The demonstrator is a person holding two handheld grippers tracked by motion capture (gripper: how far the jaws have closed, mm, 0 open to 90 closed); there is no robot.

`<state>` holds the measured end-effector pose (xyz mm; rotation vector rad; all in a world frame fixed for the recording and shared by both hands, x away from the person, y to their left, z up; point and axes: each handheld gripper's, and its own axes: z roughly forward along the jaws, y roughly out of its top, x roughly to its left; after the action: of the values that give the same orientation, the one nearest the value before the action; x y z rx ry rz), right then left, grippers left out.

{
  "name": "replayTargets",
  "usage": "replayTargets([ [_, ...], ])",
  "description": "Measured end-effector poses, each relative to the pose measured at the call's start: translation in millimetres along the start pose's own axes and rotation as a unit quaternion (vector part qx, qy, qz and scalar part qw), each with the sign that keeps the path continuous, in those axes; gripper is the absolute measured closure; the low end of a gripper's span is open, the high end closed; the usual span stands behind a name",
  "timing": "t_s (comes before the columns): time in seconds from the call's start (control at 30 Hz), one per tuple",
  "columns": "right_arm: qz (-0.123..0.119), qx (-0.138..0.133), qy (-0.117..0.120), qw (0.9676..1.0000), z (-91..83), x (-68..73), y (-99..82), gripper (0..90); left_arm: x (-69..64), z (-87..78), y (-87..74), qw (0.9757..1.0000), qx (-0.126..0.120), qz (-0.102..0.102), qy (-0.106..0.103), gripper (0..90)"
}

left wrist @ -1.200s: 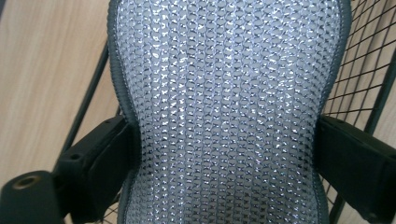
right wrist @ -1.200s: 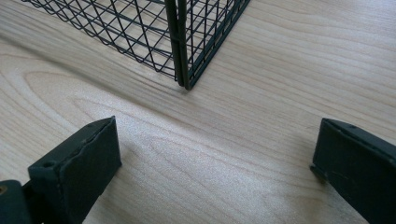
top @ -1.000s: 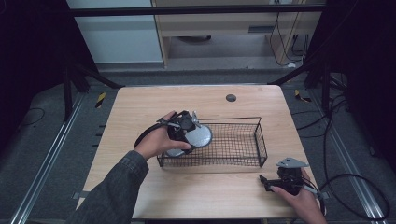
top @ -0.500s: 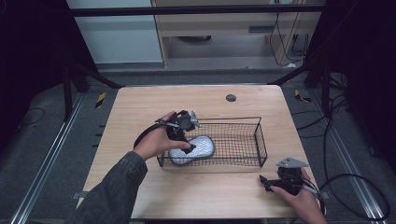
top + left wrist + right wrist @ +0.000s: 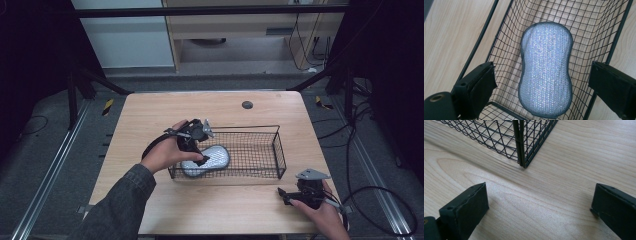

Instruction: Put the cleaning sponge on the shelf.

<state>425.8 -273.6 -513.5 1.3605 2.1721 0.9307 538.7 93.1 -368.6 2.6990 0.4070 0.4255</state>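
Between my left claw's [image 5: 544, 100] two black jaws lies the silver sponge [image 5: 545, 70], but the pads do not touch it. My jaws stand spread, one on each side, with wire and air in between. They have just been closing a little, yet nothing is pinched in them.

Right under my left claw [image 5: 199, 150], the sponge [image 5: 207, 160] lies flat on the floor of the black wire basket [image 5: 277, 150]. It sits at the end of the basket closest to this claw. The far end of the basket has nothing in it. My left hand [image 5: 165, 152] hangs over the basket's rim, just above the sponge.

Far off to the side, near the table's front edge, my right claw [image 5: 285, 194] rests low on the wooden table [image 5: 150, 115]. Its jaws are spread too, and they hold nothing. Just ahead of my right claw [image 5: 539, 205] I see a corner of the basket [image 5: 520, 145] and bare wood.

I think the big part of the job is done: the sponge is in the basket and lies free. What is left, I think, is to lift my left claw up and away from the basket without bumping the wires.
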Motion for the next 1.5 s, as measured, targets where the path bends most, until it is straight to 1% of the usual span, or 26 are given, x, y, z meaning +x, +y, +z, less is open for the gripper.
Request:
replayTargets([
  [0.23,-0.001,-0.001,0.000,1.0000,0.1,-0.1,0.0,1.1,-1.7,-6.5,-4.1,1.0000,-0.009,-0.003,0.000,6.2],
  [0.47,-0.001,0.000,-0.001,1.0000,0.1,-0.1,0.0,1.1,-0.7,-15.8,-10.6,0.9997,-0.020,-0.013,0.007,6.3],
  [0.57,-0.001,-0.001,-0.001,1.0000,0.2,-0.1,-0.1,1.1,1.3,-21.1,-17.6,0.9994,-0.024,-0.022,0.010,6.3],
  [0.63,-0.001,-0.001,-0.001,1.0000,0.2,-0.1,-0.1,1.1,1.6,-22.1,-19.0,0.9993,-0.025,-0.024,0.013,6.6],
  [0.7,0.000,0.000,-0.001,1.0000,0.1,0.1,-0.1,1.1,2.9,-25.5,-23.6,0.9989,-0.027,-0.032,0.019,6.7],
  [0.77,-0.001,0.001,-0.001,1.0000,-0.1,0.0,-0.2,1.1,4.5,-28.8,-28.0,0.9989,-0.026,-0.033,0.019,6.7],
  [0.83,-0.001,0.001,-0.001,1.0000,-0.1,0.1,-0.2,1.1,6.8,-33.7,-34.6,0.9986,-0.028,-0.039,0.024,6.8],
  [0.87,0.001,0.000,0.000,1.0000,-0.2,0.3,-0.2,1.1,6.8,-33.7,-34.6,0.9986,-0.028,-0.039,0.024,6.8],
  [0.93,-0.001,0.000,-0.001,1.0000,-0.3,0.2,-0.3,1.1,9.1,-38.1,-39.5,0.9981,-0.031,-0.044,0.029,7.0],
  [0.97,-0.001,0.000,-0.001,1.0000,-0.3,0.2,-0.3,1.1,10.2,-40.1,-42.1,0.9978,-0.033,-0.048,0.033,7.0],
  [1.0,-0.003,-0.002,-0.001,1.0000,0.0,-0.1,-0.5,1.1,12.5,-43.8,-47.9,0.9969,-0.038,-0.058,0.037,7.1],
  [1.03,-0.003,-0.002,-0.001,1.0000,0.0,-0.1,-0.5,1.1,12.5,-43.8,-47.9,0.9969,-0.038,-0.058,0.037,7.0],
  [1.07,-0.003,-0.002,-0.001,1.0000,0.0,0.0,-0.5,1.1,15.2,-46.6,-54.6,0.9965,-0.037,-0.064,0.041,7.0],
  [1.1,-0.003,-0.002,-0.001,1.0000,0.0,0.0,-0.5,1.1,15.2,-46.6,-54.6,0.9965,-0.037,-0.064,0.041,7.0],
  [1.17,-0.003,-0.002,-0.001,1.0000,0.0,0.1,-0.6,1.1,18.1,-48.7,-62.7,0.9953,-0.040,-0.074,0.048,7.0],
  [1.23,-0.003,-0.002,-0.002,1.0000,-0.2,0.2,-0.8,1.1,19.8,-49.9,-69.1,0.9946,-0.040,-0.082,0.049,6.8],
  [1.27,-0.003,-0.001,-0.002,1.0000,-0.2,0.2,-0.8,1.1,21.3,-51.6,-77.8,0.9939,-0.042,-0.089,0.051,6.6],
  [1.3,-0.003,-0.001,-0.002,1.0000,-0.2,0.2,-0.8,1.1,21.3,-51.6,-77.8,0.9939,-0.042,-0.089,0.051,6.6],
  [1.33,-0.004,-0.001,-0.002,1.0000,-0.2,0.2,-0.8,1.1,21.9,-52.1,-81.8,0.9935,-0.042,-0.092,0.052,6.5],
  [1.37,-0.003,-0.002,-0.001,1.0000,-0.3,0.3,-0.8,1.1,22.7,-52.8,-89.3,0.9929,-0.040,-0.099,0.053,6.3],
  [1.4,-0.003,-0.002,-0.001,1.0000,-0.3,0.3,-0.8,1.1,22.7,-52.8,-89.3,0.9929,-0.040,-0.099,0.053,6.3],
  [1.43,-0.004,-0.002,-0.001,1.0000,-0.2,0.2,-0.8,1.1,22.9,-53.7,-94.8,0.9927,-0.039,-0.101,0.053,6.2],
  [1.47,-0.003,-0.001,-0.002,1.0000,-0.3,0.4,-0.9,1.1,22.9,-53.7,-94.8,0.9927,-0.039,-0.101,0.053,6.2],
  [1.5,-0.005,-0.002,-0.002,1.0000,-0.3,0.1,-0.9,1.1,22.9,-54.3,-98.2,0.9923,-0.040,-0.105,0.054,6.1],
])
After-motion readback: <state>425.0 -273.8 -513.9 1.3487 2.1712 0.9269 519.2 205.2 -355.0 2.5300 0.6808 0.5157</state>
